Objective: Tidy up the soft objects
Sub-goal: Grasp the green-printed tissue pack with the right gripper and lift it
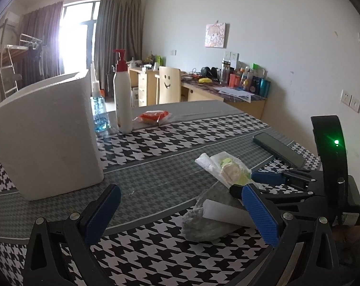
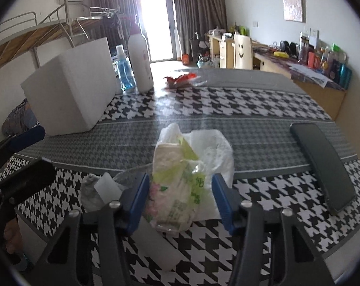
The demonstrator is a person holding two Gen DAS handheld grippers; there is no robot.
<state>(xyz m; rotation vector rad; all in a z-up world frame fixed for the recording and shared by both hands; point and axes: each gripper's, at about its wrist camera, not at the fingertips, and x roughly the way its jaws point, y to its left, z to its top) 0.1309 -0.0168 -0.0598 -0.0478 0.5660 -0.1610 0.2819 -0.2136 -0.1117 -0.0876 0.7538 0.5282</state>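
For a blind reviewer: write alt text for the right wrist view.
The right hand-held gripper straddles a plastic-wrapped tissue pack on a houndstooth tablecloth, its blue pads not yet clamped. A dark phone lies to the right; a white foam box sits back left.

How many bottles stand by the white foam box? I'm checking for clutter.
2: a tall white pump bottle and a small blue spray bottle between it and the box. Others may be hidden behind.
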